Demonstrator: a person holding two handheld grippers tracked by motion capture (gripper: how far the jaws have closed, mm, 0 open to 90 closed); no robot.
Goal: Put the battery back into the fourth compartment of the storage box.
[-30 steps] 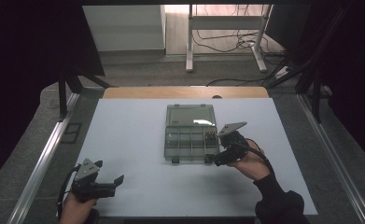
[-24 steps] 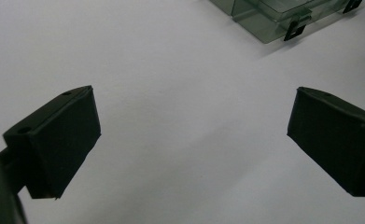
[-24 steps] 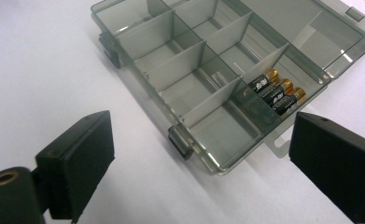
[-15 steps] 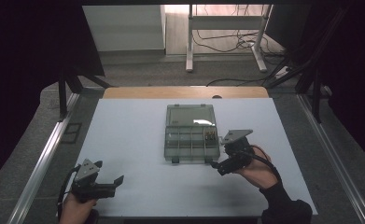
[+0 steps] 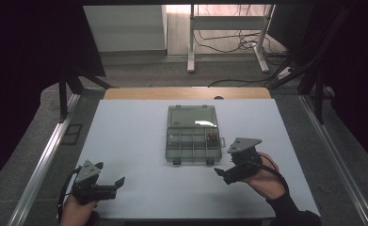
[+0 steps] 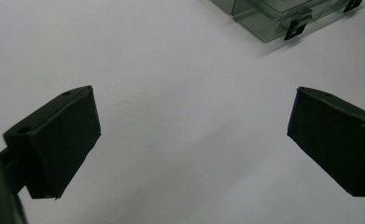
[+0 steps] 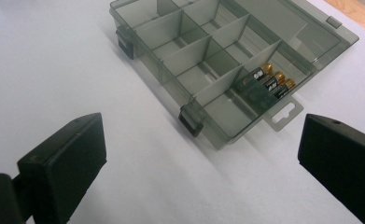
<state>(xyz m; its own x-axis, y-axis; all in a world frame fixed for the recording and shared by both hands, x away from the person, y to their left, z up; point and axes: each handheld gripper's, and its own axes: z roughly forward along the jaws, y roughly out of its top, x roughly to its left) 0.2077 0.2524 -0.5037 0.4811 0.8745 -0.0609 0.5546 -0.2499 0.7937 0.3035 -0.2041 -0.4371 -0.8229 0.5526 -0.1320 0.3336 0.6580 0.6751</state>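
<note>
Batteries (image 7: 270, 79), three of them side by side, lie in one end compartment of a smoky clear plastic box (image 5: 193, 145) with dividers. The box sits open near the middle of the white table (image 5: 125, 141), its lid (image 5: 192, 116) laid flat on the far side and two dark latches (image 7: 191, 120) on its near edge. The other compartments you can see hold nothing. Your right gripper (image 5: 220, 173) hovers just beside the box's near right corner, apart from it; its jaws have just been opening and now stand wide with nothing between them. Your left gripper (image 5: 120, 181) rests well apart from the box at the table's near left corner, jaws also spread wide over bare table.
</note>
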